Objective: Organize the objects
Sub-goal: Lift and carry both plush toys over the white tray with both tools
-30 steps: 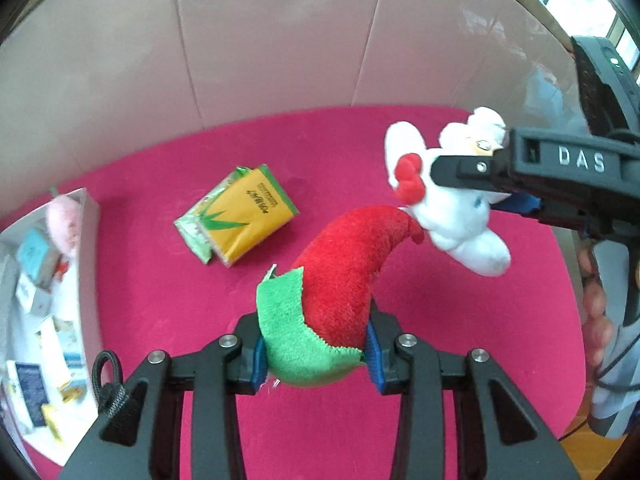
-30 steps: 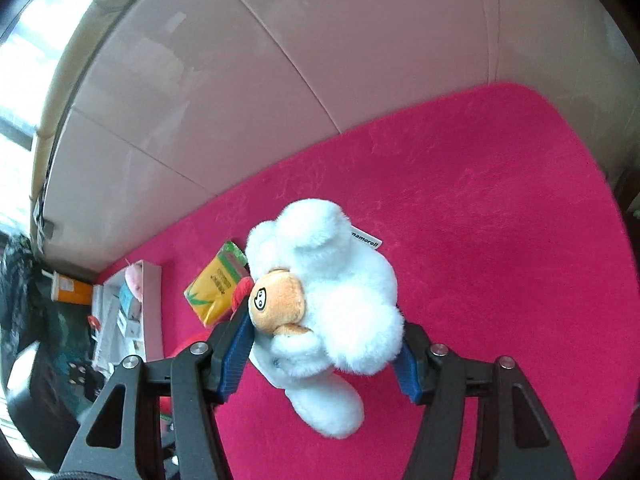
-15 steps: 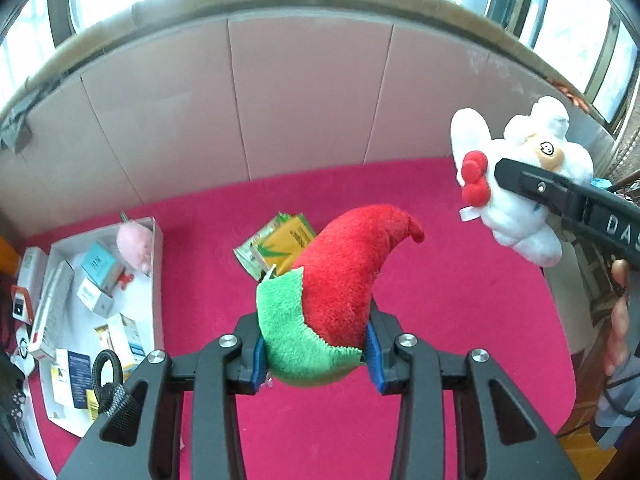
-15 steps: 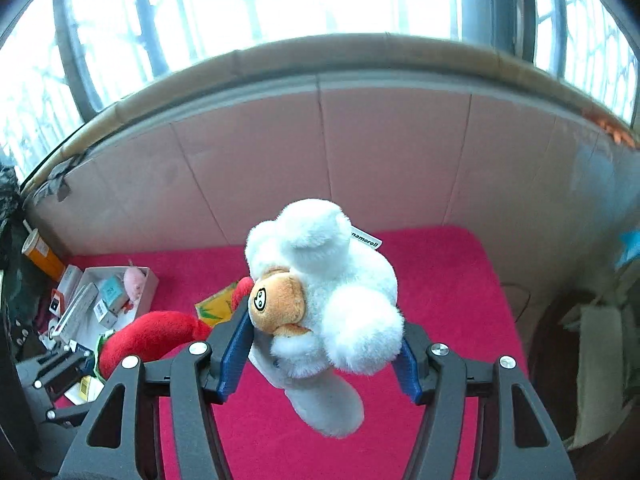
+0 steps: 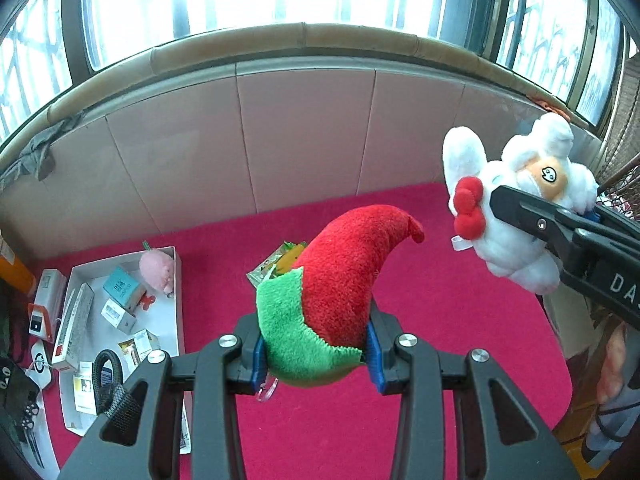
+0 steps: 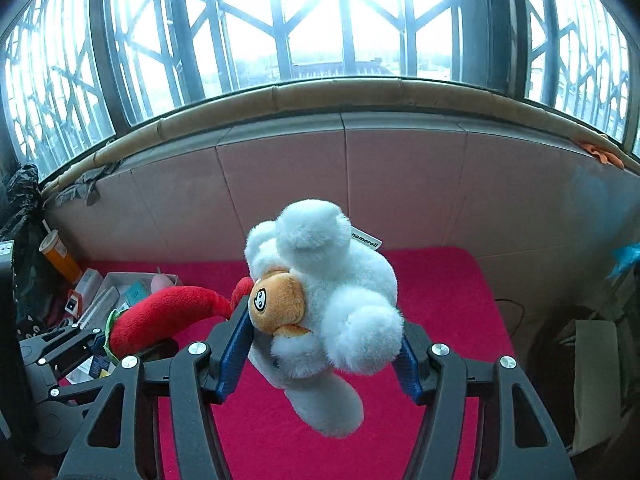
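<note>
My left gripper (image 5: 316,354) is shut on a red and green plush chili (image 5: 340,276) and holds it high above the red cloth (image 5: 440,320). My right gripper (image 6: 324,354) is shut on a white plush toy (image 6: 332,300) with a tan face, also held in the air. The white plush toy (image 5: 516,208) with a red bow shows at the right of the left wrist view. The plush chili (image 6: 168,312) shows at the left of the right wrist view.
A white tray (image 5: 176,280) at the left holds a pink plush (image 5: 158,270) and several small boxes. A yellow and green packet (image 5: 280,264) lies on the cloth behind the chili. A pink padded wall (image 5: 304,140) stands at the back under windows.
Both grippers have risen well above the cloth with their toys still held. The cloth, tray and packet look farther away and the windows have come into view.
</note>
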{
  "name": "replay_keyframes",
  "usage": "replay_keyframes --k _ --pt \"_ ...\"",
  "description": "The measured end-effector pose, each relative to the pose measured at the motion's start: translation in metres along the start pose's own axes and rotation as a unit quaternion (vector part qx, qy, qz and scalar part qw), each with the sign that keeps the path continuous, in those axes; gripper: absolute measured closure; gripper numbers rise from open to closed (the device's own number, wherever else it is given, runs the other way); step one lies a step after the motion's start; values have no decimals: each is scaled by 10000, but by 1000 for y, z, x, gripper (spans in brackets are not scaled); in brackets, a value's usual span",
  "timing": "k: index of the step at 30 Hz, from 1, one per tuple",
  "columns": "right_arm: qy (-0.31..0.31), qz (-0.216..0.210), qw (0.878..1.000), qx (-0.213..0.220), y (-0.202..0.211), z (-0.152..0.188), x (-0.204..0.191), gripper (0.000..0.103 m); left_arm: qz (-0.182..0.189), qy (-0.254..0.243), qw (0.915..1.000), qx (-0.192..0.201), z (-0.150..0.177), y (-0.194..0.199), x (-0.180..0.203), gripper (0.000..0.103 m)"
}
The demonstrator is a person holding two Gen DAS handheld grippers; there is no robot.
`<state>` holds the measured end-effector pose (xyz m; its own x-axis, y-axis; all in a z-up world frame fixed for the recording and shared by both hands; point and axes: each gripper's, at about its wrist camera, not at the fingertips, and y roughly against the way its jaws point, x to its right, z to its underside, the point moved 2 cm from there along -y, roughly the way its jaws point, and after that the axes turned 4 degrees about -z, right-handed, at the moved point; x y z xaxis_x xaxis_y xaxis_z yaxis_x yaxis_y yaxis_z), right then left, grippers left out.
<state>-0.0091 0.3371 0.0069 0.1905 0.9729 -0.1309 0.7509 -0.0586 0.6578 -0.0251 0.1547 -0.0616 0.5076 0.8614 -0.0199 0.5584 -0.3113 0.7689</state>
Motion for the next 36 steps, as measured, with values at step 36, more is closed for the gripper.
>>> replay_keyframes --k 36 --pt "716 -835 9937 -217 -16 13 -128 36 -824 1127 9902 84 52 45 -130 65"
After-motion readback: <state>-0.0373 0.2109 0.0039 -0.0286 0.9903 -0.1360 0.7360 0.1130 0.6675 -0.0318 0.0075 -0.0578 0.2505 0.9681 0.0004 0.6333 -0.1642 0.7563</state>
